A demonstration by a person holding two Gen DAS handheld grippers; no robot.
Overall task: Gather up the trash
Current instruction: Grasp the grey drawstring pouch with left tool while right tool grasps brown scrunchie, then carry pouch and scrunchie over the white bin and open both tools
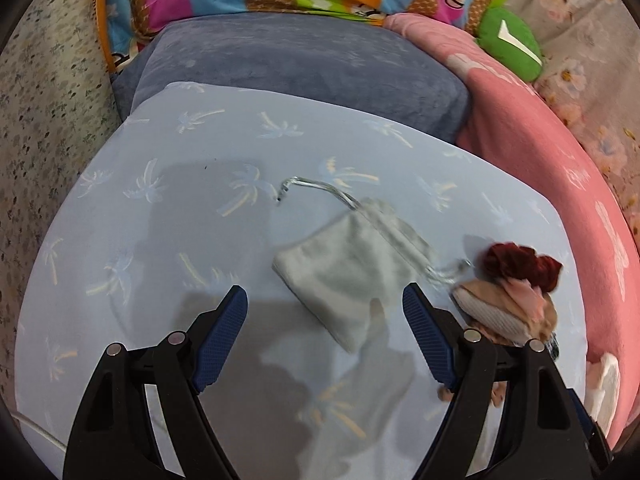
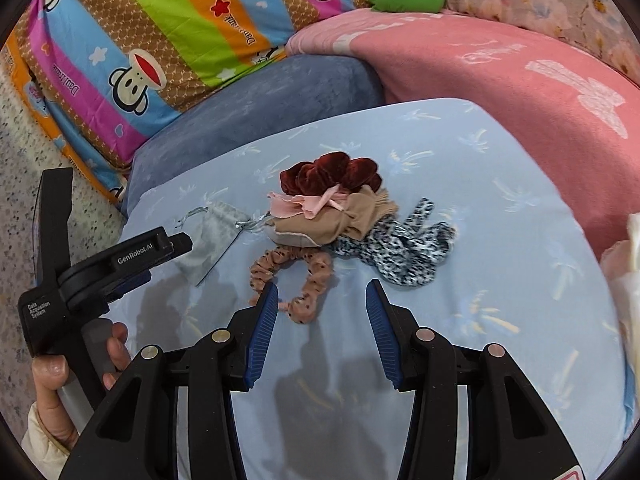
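A grey drawstring pouch (image 1: 356, 268) lies flat on the light blue palm-print pillow (image 1: 168, 208), its cord trailing up-left. My left gripper (image 1: 324, 300) is open and empty, hovering just in front of the pouch. A pile of hair scrunchies lies to the right: dark red velvet (image 2: 330, 174), pink and tan (image 2: 332, 216), blue leopard-print (image 2: 400, 250), and a peach dotted one (image 2: 296, 280). My right gripper (image 2: 322, 294) is open and empty, its fingertips by the peach scrunchie. The pouch (image 2: 212, 236) is partly hidden behind the left gripper body (image 2: 120, 264) in the right wrist view.
A blue-grey cushion (image 1: 304, 64) sits behind the pillow, a striped monkey-print quilt (image 2: 160, 32) beyond it. A pink blanket (image 2: 500, 80) lies at the right with a green plush (image 1: 508, 48). White crumpled material (image 2: 632, 280) is at the right edge.
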